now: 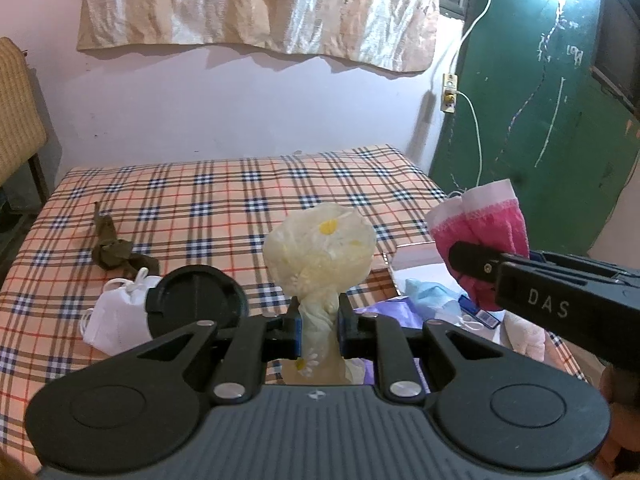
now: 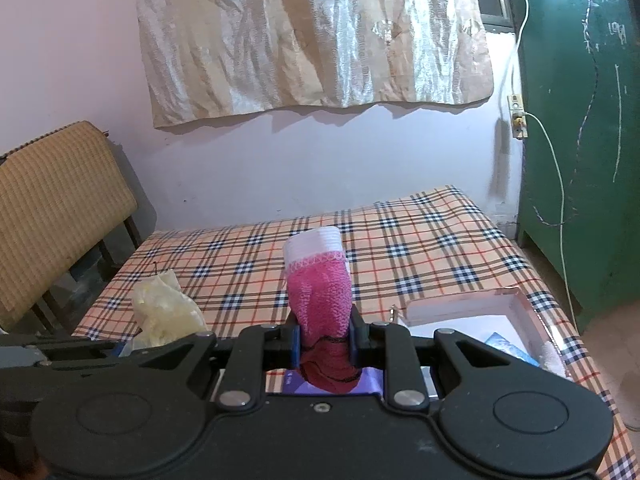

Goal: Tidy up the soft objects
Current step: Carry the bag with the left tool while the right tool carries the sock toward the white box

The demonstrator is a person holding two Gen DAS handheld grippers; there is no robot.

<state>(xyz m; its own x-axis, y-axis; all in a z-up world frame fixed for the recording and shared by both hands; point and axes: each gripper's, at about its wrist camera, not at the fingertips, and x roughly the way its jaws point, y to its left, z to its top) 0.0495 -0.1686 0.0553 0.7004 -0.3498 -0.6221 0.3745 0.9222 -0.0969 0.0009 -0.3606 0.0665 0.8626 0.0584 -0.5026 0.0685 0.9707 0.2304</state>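
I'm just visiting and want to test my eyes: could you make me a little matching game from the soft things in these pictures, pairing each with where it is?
Things:
1. cream flowered cloth
2. pink sock
3. white face mask
4. olive-green cloth

Places:
A. lying on the checked bedcover, farther back near its left side
B. clamped in the right gripper
C. lying on the bedcover close to the left gripper, partly behind it
D. clamped in the left gripper

Pairs: 1-D, 2-B, 3-C, 4-A
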